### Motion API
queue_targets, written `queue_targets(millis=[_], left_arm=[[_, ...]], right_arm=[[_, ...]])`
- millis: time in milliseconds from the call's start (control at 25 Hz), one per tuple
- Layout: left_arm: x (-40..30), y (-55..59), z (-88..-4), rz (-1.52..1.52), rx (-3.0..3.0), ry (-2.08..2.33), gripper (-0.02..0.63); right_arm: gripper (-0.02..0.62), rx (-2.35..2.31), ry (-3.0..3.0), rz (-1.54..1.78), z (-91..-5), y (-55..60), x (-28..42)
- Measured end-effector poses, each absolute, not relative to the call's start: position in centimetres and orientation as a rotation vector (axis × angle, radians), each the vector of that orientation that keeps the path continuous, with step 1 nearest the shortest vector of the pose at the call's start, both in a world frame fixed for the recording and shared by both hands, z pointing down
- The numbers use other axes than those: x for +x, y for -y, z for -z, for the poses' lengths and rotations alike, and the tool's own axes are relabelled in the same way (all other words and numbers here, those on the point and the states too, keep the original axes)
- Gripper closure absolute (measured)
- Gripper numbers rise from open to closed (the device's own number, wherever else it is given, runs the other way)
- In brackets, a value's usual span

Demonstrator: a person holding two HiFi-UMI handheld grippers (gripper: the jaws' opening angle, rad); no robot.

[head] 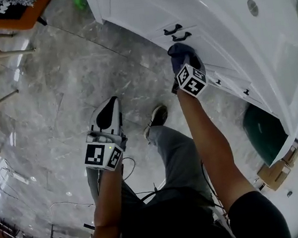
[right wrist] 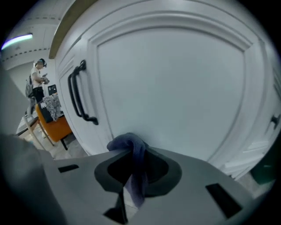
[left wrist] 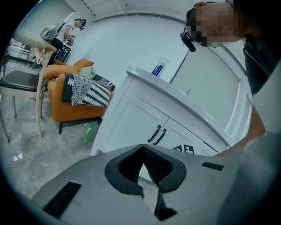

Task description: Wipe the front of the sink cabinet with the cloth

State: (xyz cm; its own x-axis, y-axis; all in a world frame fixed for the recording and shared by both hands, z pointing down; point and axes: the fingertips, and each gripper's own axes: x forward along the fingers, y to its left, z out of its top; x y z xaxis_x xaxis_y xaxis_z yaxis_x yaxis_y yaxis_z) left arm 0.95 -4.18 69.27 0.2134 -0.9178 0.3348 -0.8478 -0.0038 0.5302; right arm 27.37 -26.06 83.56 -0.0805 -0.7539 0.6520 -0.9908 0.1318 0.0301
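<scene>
The white sink cabinet (head: 135,9) runs along the upper right of the head view, with a pair of black door handles (head: 177,33). My right gripper (head: 184,60) is shut on a bunched dark blue cloth (head: 180,51) just below those handles. In the right gripper view the cloth (right wrist: 131,151) is pressed against a white door panel (right wrist: 175,88), with the handles (right wrist: 78,96) to its left. My left gripper (head: 110,105) hangs over the floor, away from the cabinet, shut with nothing in it. The left gripper view shows the cabinet (left wrist: 131,118) from a distance beyond that gripper (left wrist: 143,148).
An orange armchair (left wrist: 72,105) and a green bottle (left wrist: 89,133) stand left of the cabinet, with a chair (left wrist: 24,81) further left. A dark green bin (head: 262,131) and a cardboard box (head: 274,173) sit by the cabinet's right end. My shoe (head: 158,115) rests on the grey marble floor.
</scene>
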Motion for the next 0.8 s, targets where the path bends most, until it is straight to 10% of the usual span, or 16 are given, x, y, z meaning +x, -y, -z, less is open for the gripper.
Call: queue_targets(millis=[200, 560, 800], left_arm=[[-0.7, 2.6, -74.7, 0.015, 1.824, 1.672, 0.603], [-0.2, 3.4, -77.6, -0.018, 1.895, 1.689, 0.603], [-1.5, 4.4, -77.5, -0.017, 1.916, 1.722, 0.603]], right_arm=[[0.548, 1.578, 1.98, -0.576, -86.7, 27.3, 22.9], [0.548, 1.683, 1.712, -0.595, -91.8, 24.9, 34.5], [0.548, 1.53, 1.838, -0.716, -97.8, 27.2, 21.9]])
